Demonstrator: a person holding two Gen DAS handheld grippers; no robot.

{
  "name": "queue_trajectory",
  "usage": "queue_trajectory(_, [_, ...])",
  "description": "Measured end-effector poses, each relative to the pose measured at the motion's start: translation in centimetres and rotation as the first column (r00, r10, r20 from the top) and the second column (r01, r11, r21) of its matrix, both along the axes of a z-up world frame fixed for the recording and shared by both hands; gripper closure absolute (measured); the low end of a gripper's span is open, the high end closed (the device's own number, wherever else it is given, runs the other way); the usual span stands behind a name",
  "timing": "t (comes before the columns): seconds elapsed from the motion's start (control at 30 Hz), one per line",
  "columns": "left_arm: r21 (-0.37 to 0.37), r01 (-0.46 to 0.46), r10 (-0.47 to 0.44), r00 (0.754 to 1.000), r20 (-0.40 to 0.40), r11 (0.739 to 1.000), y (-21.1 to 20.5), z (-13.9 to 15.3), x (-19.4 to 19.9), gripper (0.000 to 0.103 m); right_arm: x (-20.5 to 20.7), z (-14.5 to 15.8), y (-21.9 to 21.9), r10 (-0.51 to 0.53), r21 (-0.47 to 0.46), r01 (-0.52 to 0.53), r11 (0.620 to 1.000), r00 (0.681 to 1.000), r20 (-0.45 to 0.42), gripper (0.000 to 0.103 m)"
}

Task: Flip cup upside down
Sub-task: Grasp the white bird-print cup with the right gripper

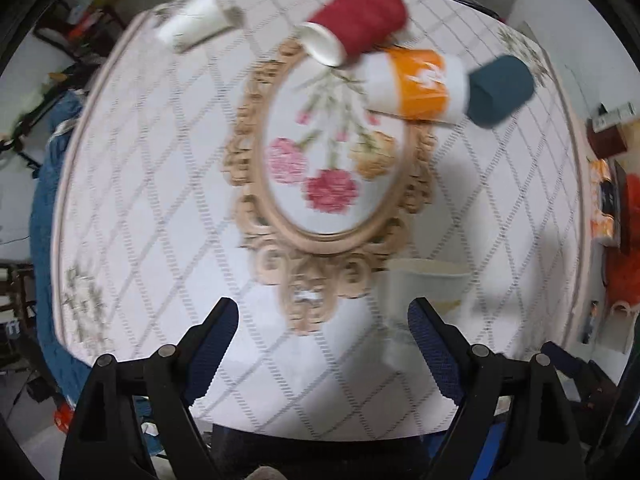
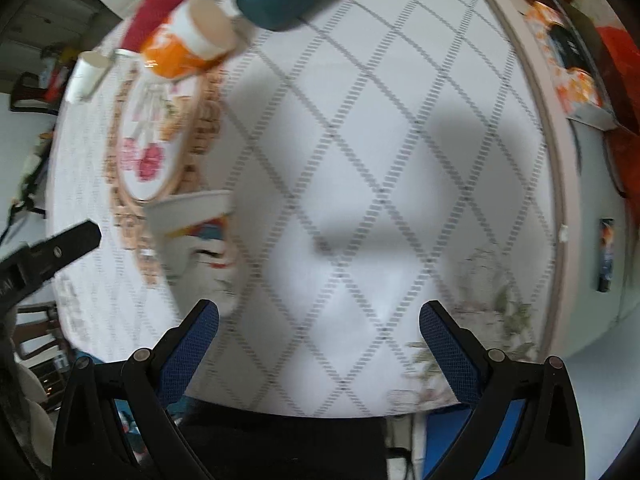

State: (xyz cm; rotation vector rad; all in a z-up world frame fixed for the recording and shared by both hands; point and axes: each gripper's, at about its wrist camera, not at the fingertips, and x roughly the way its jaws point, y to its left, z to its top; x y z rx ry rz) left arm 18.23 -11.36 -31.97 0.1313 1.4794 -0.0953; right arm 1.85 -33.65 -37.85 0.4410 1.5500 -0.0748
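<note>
A white paper cup (image 1: pixel 426 288) stands upright near the table's front edge, just ahead of my left gripper's right finger. In the right wrist view the same cup (image 2: pixel 196 236) shows coloured print and stands left of my right gripper. My left gripper (image 1: pixel 323 322) is open and empty above the tablecloth. My right gripper (image 2: pixel 319 322) is open and empty over bare cloth. Farther back stand a red cup (image 1: pixel 356 16), an orange-and-white cup (image 1: pixel 416 84), a teal cup (image 1: pixel 500 90) and a small white cup (image 1: pixel 194 20).
The round table (image 1: pixel 132 184) has a white diamond-pattern cloth with an oval flower motif (image 1: pixel 332 160) in the middle. Orange packets and a red item (image 2: pixel 576 80) sit beyond the right edge. My left gripper's finger (image 2: pixel 60 246) shows at the left of the right wrist view.
</note>
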Motion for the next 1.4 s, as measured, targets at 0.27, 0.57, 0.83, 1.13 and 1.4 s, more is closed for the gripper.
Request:
queue_trajectory(0.27, [0.051,-0.072,0.074,0.997,-0.025,0.996,6.2,-1.3,-0.8,0.016,2.9,0.9,4.3,0.030,0.047,-0.030,0.998,1.000,0.006,0.008])
queue_trajectory(0.57, [0.063,-0.087,0.088,0.996,-0.008,0.994,8.7,-1.8,-1.5,0.016,4.1,1.6,7.2,0.106,0.020,-0.106,0.994,0.994,0.000,0.022])
queue_trajectory(0.83, [0.073,-0.038,0.038,0.999,-0.003,0.997,8.8,-3.1,-1.7,0.016,4.3,7.9,12.0,0.653,-0.402,-0.598,0.694,0.758,-0.001,0.020])
queue_trajectory(1.13, [0.065,-0.016,0.020,0.998,-0.061,0.998,9.1,-6.3,-2.0,0.016,-2.7,3.5,17.8,0.814,-0.566,-0.643,-0.516,-0.163,-0.557,0.019])
queue_trajectory(1.4, [0.055,-0.034,0.039,0.996,-0.083,0.998,10.1,-8.2,-2.2,0.016,-7.0,-2.9,15.0,0.233,-0.231,-0.089,-0.969,-0.644,-0.728,0.019])
